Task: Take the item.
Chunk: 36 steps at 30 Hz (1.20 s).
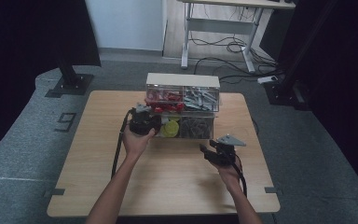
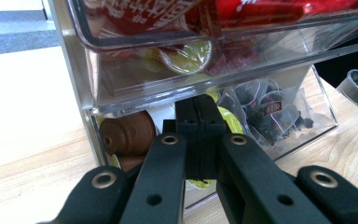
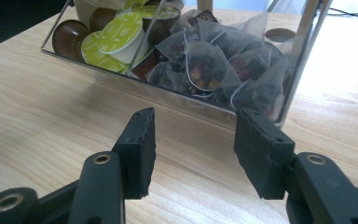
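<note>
— Clear plastic, that's what we see: a two-tier drawer organizer (image 1: pixel 182 100) with a pale top, standing at the far middle of the wooden table (image 1: pixel 98 158).

— What do we make out inside?

— Red packets (image 1: pixel 163 100) and grey sachets (image 1: pixel 200 99) above; below, brown and lime-lidded capsules (image 3: pixel 119 32) on one side and pyramid tea bags (image 3: pixel 214 67) on the other.

— And our left gripper (image 2: pixel 200 140)?

— Its fingers are pressed together, their tips up against the lower drawer's front; we cannot tell whether they pinch anything.

— And our right gripper (image 3: pixel 193 140)?

— Its fingers (image 3: pixel 137 149) stand apart, empty, just above the table, near the tea-bag compartment.
</note>
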Available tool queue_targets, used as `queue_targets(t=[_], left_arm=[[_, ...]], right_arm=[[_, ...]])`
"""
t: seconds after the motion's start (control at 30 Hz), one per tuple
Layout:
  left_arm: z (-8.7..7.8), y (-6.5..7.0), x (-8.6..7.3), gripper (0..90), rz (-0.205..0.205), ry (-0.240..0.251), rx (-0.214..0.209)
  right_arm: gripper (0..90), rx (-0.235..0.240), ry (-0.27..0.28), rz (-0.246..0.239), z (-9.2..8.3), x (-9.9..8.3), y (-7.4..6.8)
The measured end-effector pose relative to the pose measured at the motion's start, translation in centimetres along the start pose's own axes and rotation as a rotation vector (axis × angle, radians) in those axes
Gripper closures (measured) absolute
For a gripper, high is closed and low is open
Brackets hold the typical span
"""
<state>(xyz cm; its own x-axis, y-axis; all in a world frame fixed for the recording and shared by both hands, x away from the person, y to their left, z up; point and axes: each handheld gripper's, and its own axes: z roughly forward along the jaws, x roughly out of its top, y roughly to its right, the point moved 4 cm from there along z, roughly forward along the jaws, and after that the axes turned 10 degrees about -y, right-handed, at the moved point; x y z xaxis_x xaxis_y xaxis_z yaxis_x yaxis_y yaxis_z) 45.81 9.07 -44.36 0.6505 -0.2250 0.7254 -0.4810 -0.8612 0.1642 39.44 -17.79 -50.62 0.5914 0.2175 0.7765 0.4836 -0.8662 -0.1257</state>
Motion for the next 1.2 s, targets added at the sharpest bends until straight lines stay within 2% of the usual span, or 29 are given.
queue_targets(t=[0.33, 0.77, 1.2], left_arm=[[0.0, 0.0, 0.0, 90.0, 0.001, -0.003, 0.003], [0.0, 0.1, 0.0, 90.0, 0.008, -0.004, 0.011], [-0.1, 0.2, 0.1, 90.0, 0.011, -0.002, 0.012]], right_arm=[[49.4, 0.002, -0.014, -0.03, 1.0, 1.1, -0.6], [49.9, 0.016, -0.021, -0.028, 2.0, 1.4, -1.2], [50.2, 0.018, -0.014, -0.033, 2.3, 2.2, -1.6]])
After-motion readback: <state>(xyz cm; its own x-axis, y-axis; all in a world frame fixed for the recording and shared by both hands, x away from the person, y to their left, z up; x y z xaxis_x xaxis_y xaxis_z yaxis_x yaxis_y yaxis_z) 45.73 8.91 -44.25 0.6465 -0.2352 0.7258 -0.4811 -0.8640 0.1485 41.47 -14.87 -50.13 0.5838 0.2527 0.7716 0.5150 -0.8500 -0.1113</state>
